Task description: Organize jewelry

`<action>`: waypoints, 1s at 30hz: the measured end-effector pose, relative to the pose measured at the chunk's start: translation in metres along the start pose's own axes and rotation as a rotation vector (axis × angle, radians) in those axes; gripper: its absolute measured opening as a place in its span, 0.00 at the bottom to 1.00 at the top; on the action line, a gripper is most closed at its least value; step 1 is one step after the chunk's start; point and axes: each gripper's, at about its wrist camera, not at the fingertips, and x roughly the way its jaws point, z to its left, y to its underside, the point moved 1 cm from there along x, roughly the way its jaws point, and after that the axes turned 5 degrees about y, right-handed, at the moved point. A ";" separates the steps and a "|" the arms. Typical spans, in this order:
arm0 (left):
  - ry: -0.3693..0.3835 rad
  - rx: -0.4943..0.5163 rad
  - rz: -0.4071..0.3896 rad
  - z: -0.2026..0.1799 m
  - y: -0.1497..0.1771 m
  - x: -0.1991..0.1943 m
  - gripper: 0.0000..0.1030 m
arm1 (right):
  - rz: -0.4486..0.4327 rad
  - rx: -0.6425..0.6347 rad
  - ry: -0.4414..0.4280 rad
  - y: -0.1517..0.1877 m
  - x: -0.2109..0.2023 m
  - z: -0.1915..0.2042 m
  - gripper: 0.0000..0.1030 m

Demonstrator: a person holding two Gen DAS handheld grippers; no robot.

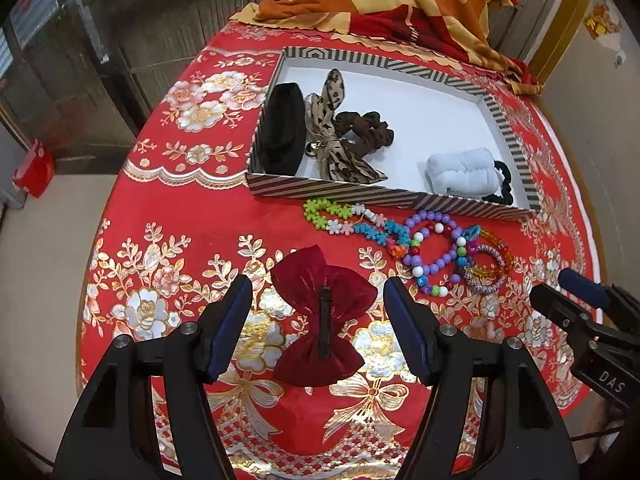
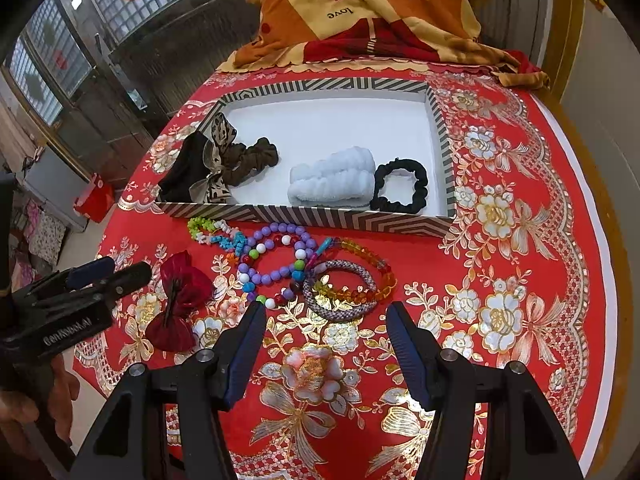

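Observation:
A dark red velvet bow clip (image 1: 322, 322) lies on the red tablecloth between the open jaws of my left gripper (image 1: 318, 312); it also shows in the right wrist view (image 2: 180, 306). Beaded bracelets (image 1: 436, 252) (image 2: 304, 272) lie in a pile in front of a striped tray (image 1: 360, 196) (image 2: 320, 220). The tray holds a black band (image 1: 282, 128), a leopard bow (image 1: 332, 136), a brown scrunchie (image 2: 250, 160), a pale blue towel band (image 2: 332, 180) and a black scrunchie (image 2: 400, 186). My right gripper (image 2: 326, 336) is open and empty, just short of the bracelets.
A folded orange and red blanket (image 2: 360, 12) lies at the table's far edge behind the tray. The round table's edge curves close on the right (image 2: 592, 240). A red bag (image 1: 34, 168) stands on the floor at the left.

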 end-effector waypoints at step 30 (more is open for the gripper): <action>0.116 -0.035 0.179 0.028 0.017 0.043 0.66 | 0.010 -0.008 -0.095 -0.013 0.034 0.000 0.40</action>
